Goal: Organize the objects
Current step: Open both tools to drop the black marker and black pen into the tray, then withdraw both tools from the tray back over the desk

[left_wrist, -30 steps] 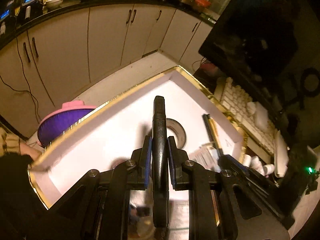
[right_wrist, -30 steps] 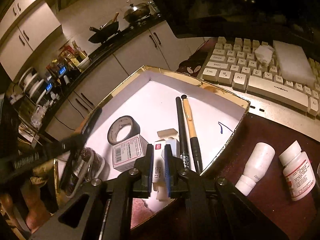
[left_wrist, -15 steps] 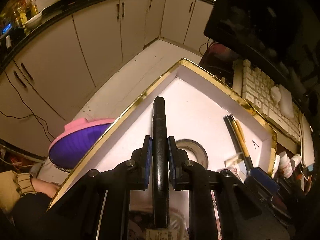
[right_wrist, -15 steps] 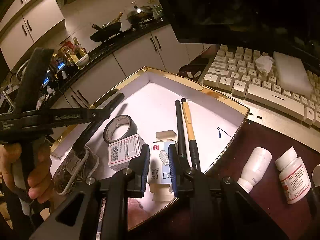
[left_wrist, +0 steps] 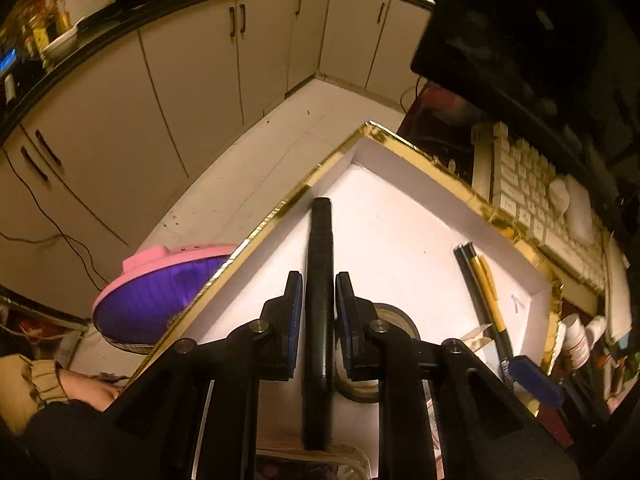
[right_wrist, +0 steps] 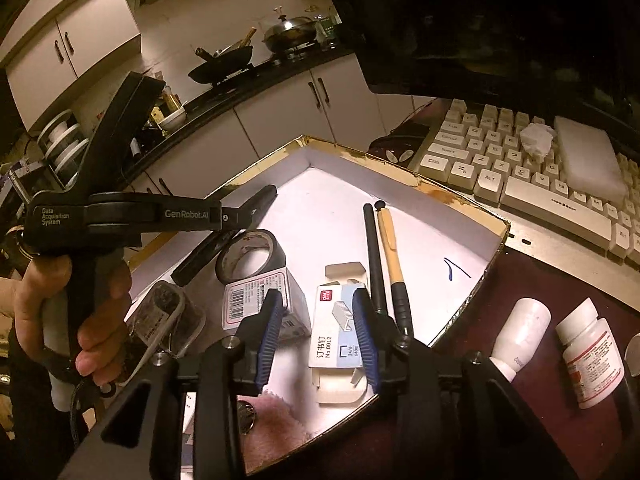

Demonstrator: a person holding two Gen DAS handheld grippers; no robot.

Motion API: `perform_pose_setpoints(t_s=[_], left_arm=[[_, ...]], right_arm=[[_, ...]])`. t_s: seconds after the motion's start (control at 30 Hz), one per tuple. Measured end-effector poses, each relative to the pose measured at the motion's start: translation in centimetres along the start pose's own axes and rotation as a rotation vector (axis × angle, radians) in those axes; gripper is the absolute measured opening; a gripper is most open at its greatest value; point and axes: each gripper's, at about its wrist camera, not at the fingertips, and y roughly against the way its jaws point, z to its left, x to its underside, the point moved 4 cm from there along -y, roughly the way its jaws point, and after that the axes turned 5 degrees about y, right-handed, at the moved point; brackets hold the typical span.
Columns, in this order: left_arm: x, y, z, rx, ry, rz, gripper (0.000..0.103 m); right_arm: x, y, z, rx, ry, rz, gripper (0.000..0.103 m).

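Both my grippers were over the box (right_wrist: 460,200), the white one with gold trim. My left gripper (left_wrist: 318,308) had the black marker (left_wrist: 319,280) running between its blue pads; its jaws had just been easing apart and a thin gap showed on each side, so the marker looked released or nearly so, lying along the box's left wall. My right gripper (right_wrist: 320,328) had just spread its jaws wide. The staple box (right_wrist: 338,328) lay on the box floor between the pads, not pinched.

Progress, my guess: well along. Already in the box were the tape roll (right_wrist: 250,254), a barcoded carton (right_wrist: 256,300), a black pen (right_wrist: 374,256) and a yellow pen (right_wrist: 394,256) side by side, plus the staple box and the marker. A clear packet (right_wrist: 166,316) sat at the near left edge; couldn't tell if it was inside. Still outside, on the dark table at right: a white bottle (right_wrist: 520,332) and a pill bottle (right_wrist: 590,352) with a red-printed label. Those probably come next, if they belong in the box at all.

Writing: the left gripper's body, seen from the right wrist, read "GenRobot.AI" and "Data Acquisition System". The staple box read "订书钉", "No.0012" and "24/6". The keyboard (right_wrist: 520,168) keys showed "Ctrl", "Alt". Pill bottle text was too small to read. There was a blue pen stroke on the box floor.
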Motion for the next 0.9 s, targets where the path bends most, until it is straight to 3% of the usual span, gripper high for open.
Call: perform_pose_setpoints(t_s=[0.07,0.27,0.47,0.6,0.7,0.8,0.9], left_arm=[[-0.1,0.5,0.2,0.016,0.013,-0.007,0.032],[0.4,3.2,-0.2,0.030,0.017,-0.055,0.032],[4.5,8.4,-0.4,0.096,0.077,-0.163,0.032],[8.2,11.7,-0.4,0.133,0.093,-0.240,0.036],[10.1,12.7,-0.5,0.159,0.106,-0.255,0.036],[11.7,13.5,-1.0,0.183,0.109,-0.267,0.036],[13.2,14.3,-2.0,0.206,0.088,-0.285,0.040]], right_arm=[[0.0,0.0,0.2,-0.004,0.009,0.000,0.042],[0.1,0.0,0.4,-0.002,0.031,0.004,0.044],[0.1,-0.1,0.6,0.004,0.046,0.010,0.044],[0.0,-0.4,1.1,-0.006,0.080,0.022,0.053],[0.1,-0.4,1.4,-0.002,0.106,0.036,0.054],[0.3,0.3,0.8,-0.034,0.029,0.074,0.054],[0.6,2.9,1.0,-0.070,-0.008,0.053,0.055]])
